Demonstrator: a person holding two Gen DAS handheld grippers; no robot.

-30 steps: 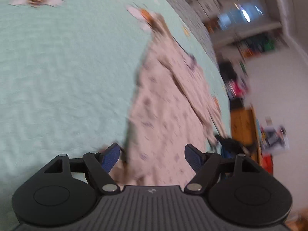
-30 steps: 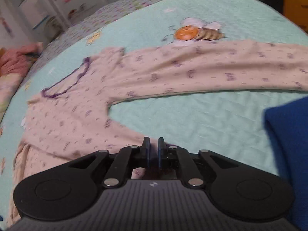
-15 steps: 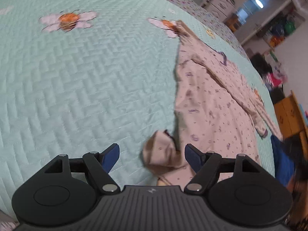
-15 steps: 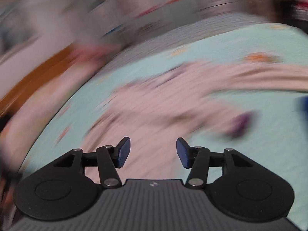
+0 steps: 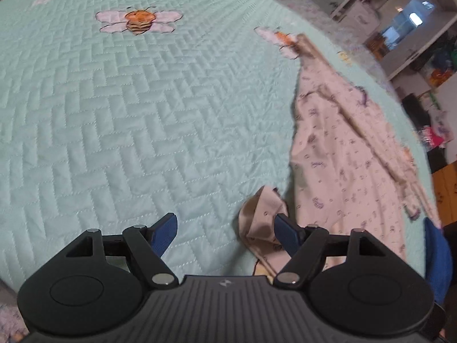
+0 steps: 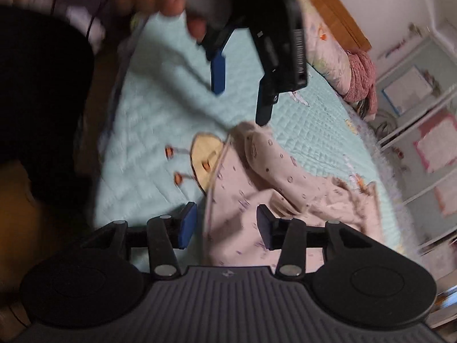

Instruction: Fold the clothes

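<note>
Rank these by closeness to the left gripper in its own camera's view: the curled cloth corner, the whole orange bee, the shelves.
From the left gripper:
1. Curled cloth corner, by its right-hand finger.
2. Orange bee, upper left on the quilt.
3. Shelves, top right, past the bed.

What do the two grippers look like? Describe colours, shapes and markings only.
Both match. The left gripper and right gripper each have a ribbed dark grey body with a small central logo, two round black discs at the sides, black linkage arms with silver rivets, and flat blue finger pads. The sleeve looks black.
</note>
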